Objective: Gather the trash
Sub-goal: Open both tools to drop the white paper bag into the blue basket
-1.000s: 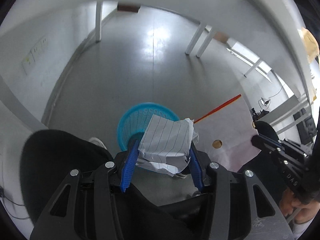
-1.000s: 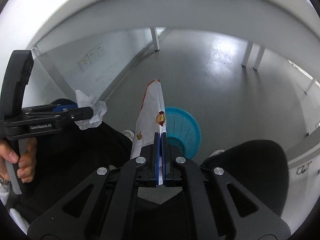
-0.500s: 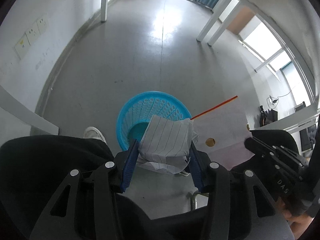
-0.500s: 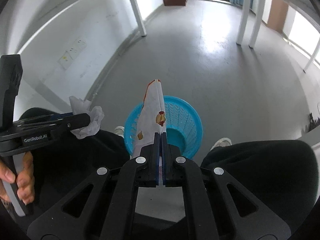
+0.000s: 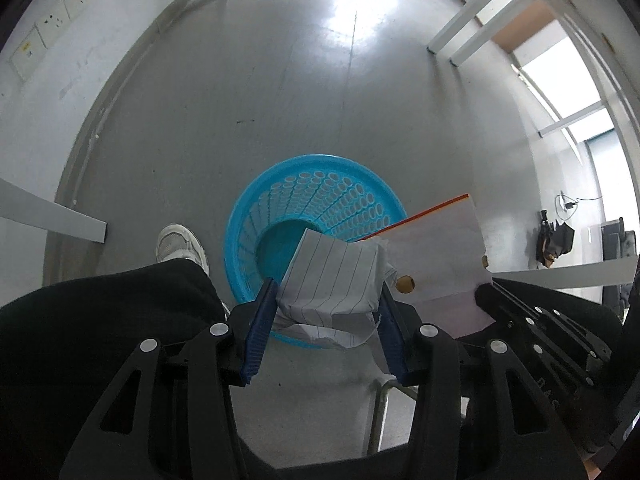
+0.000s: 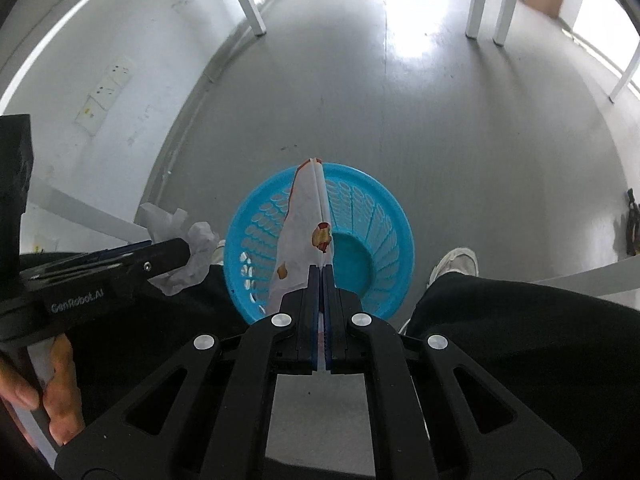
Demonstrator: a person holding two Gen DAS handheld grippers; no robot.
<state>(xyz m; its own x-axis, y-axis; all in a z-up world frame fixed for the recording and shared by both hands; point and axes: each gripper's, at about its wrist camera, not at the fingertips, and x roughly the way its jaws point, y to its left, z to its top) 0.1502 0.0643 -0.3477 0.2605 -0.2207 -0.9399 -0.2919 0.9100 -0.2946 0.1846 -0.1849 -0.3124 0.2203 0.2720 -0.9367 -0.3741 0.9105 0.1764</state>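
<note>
Paper in both tongs, bin right below. Left gripper [image 5: 327,312] has its blue pads clamped on either side of a crumpled wad of lined paper [image 5: 334,280], centre-lower frame in the left wrist view; the wad bulges up between the pads, w/ a torn flap hanging under. Right gripper [image 6: 321,280] is pinched fully together on a flat printed wrapper [image 6: 306,224], seen edge-on in its own view, rising from lower centre to mid frame; white w/ red edge and small food pics. In the left view the same wrapper shows as a broad sheet at centre right, just beside the wad.

Outward: blue basket [image 5: 320,184], perforated wall, sits on the grey floor [image 5: 280,80] at frame centre in both views. Wad overlaps the basket's near rim in the left view; wrapper lies across the opening in the right view. Both pieces look to be above the mouth, not in it; can't tell how high. Basket bottom, as far as visible, looks bare.

Person's dark-trousered legs fill the lower corners, a white shoe [image 5: 180,244] left of the basket. Table legs upper frame, wall sockets upper left.

Progress, my read: pickup done for these two bits, carry more or less done. Left to do: let go of both over the opening. Other trash elsewhere: not visible.
</note>
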